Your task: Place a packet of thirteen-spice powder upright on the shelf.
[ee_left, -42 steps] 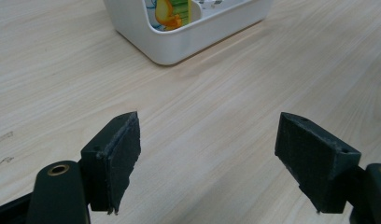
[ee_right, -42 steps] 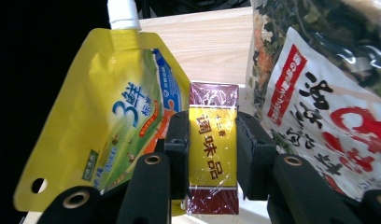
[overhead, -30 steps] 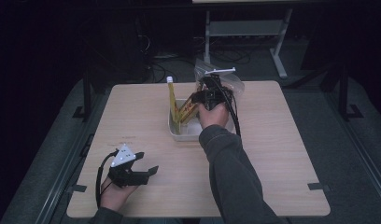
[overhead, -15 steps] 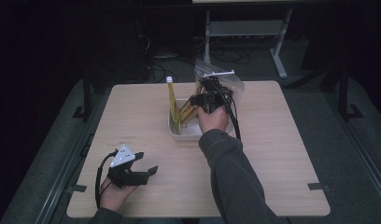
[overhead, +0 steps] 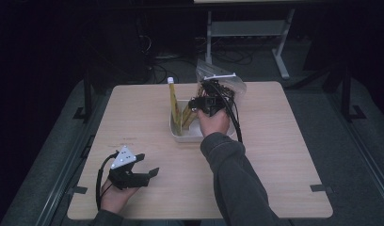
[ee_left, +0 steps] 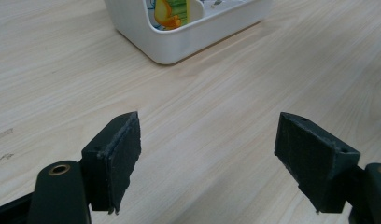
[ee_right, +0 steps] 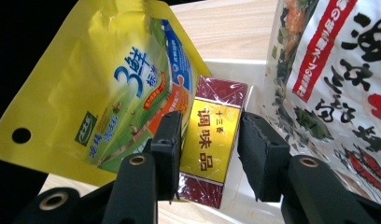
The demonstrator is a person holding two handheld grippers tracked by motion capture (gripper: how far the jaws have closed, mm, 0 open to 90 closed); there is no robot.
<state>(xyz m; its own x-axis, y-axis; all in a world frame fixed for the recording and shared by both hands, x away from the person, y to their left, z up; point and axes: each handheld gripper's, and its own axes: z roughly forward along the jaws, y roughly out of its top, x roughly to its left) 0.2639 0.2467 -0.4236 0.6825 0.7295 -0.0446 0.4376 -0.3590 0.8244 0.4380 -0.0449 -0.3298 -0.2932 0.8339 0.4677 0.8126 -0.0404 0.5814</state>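
- Right gripper view: your right claw (ee_right: 209, 140) has just been spreading; the red-and-gold box (ee_right: 212, 140) stands between its jaws, loose, in the white bin (overhead: 180, 134); judged placed.
- Left claw (ee_left: 207, 158) rests spread over the desk (ee_left: 226, 107).

In your right gripper view, the yellow pouch (ee_right: 118, 88) covers the left side of the red-and-gold box (ee_right: 212, 140), whose lower end is cut off behind your jaws. The printed clear bag (ee_right: 333, 79) runs past the right edge. In your left gripper view, the white bin (ee_left: 179, 32) is cropped at the top, its contents too partial to identify.
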